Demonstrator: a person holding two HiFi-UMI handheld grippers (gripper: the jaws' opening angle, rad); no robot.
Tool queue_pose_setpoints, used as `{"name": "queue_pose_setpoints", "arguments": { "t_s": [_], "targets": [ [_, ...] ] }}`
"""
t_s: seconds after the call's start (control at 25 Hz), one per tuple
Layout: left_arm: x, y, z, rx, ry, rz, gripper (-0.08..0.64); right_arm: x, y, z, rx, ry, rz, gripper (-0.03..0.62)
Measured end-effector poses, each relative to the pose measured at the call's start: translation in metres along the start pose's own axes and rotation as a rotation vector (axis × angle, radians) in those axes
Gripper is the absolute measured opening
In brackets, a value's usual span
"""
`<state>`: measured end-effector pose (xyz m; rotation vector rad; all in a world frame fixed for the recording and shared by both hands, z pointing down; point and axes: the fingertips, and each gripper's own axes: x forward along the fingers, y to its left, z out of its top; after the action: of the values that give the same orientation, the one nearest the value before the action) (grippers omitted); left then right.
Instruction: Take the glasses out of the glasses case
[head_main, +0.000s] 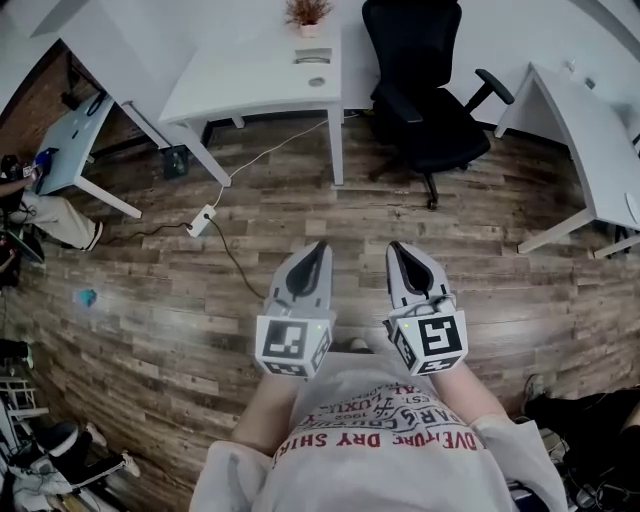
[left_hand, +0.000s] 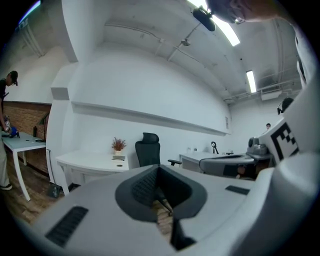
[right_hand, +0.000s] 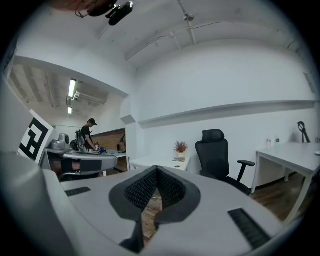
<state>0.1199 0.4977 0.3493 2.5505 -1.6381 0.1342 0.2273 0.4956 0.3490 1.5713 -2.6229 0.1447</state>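
The person stands on the open floor with both tools held about level before the chest. The left gripper (head_main: 318, 250) is clenched on nothing, and the right gripper (head_main: 396, 250) likewise has its pads together and empty. No case or glasses lies within reach. A flat grey thing (head_main: 313, 57) near the far edge of the white desk (head_main: 250, 85), close to the plant (head_main: 307, 12), may be the case, though it is too small to tell. The task looks not yet begun; the next move calls for walking to the desk and parting the jaws.
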Motion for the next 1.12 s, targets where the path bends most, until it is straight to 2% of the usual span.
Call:
{"name": "queue_pose_setpoints", "arguments": {
  "t_s": [0.12,0.24,0.4,0.6,0.92,1.12],
  "targets": [
    [0.002,0.006,-0.007,0.007,0.019,-0.016,0.008,0.015,0.001,-0.012,0.032,0.022,0.003,0.012],
    [0.012,0.030,-0.013,-0.003,0.028,-0.010,0.008,0.039,0.005,-0.017,0.049,0.045,0.007,0.012],
    [0.041,0.081,-0.008,-0.019,0.022,0.003,0.008,0.089,0.011,-0.012,0.035,0.052,0.004,0.012],
    [0.088,0.147,0.008,-0.084,0.004,-0.022,0.008,0.161,0.014,0.000,0.015,0.078,-0.015,0.012],
    [0.154,0.265,0.037,-0.079,-0.005,-0.081,0.008,0.283,0.031,0.025,0.032,0.083,-0.078,0.012],
    [0.178,0.321,0.041,-0.086,0.009,-0.095,0.008,0.337,0.041,0.033,0.038,0.093,-0.104,0.012]
  ]
}}
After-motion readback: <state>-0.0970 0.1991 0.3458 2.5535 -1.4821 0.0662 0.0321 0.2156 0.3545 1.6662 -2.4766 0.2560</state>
